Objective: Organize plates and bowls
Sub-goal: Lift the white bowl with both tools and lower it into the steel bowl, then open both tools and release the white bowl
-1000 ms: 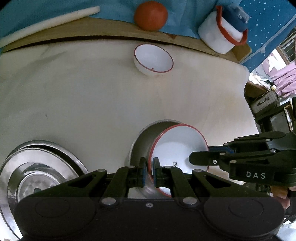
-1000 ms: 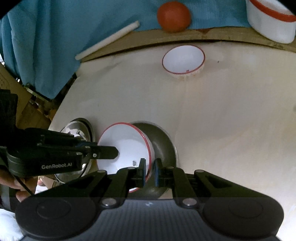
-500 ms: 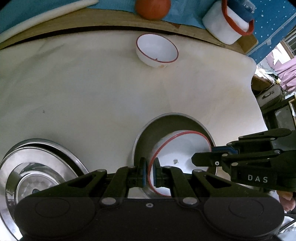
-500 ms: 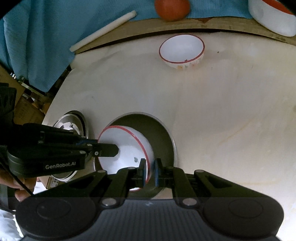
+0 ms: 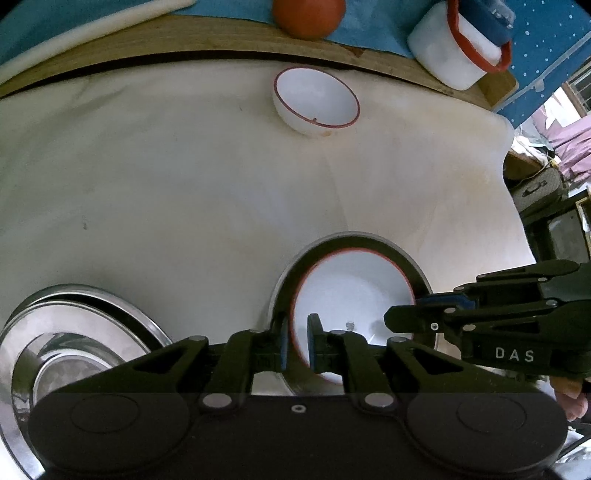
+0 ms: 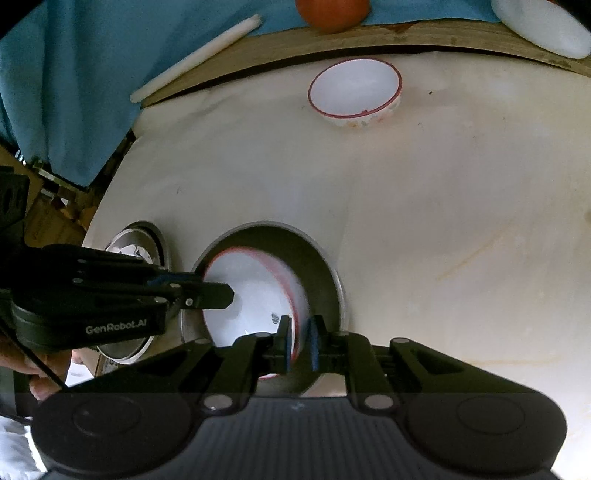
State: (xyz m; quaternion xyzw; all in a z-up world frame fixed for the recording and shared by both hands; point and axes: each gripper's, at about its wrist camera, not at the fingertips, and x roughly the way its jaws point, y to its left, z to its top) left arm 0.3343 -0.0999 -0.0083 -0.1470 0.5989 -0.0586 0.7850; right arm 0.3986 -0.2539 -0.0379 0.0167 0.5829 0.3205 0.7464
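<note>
Your left gripper (image 5: 296,343) and right gripper (image 6: 298,343) both straddle the rim of the red-rimmed bowl (image 5: 351,295), which sits inside the steel bowl (image 5: 413,266) near the table's (image 5: 184,184) front edge. Both sets of jaws are opening, the rim between them but no longer pinched. You have two red-rimmed bowls: the second bowl (image 5: 316,99) stands alone by the far edge. Stacked steel plates (image 5: 74,332) lie toward the front left corner. An orange ball (image 5: 308,16) and a white tub (image 5: 450,55) rest beyond the far edge.
</note>
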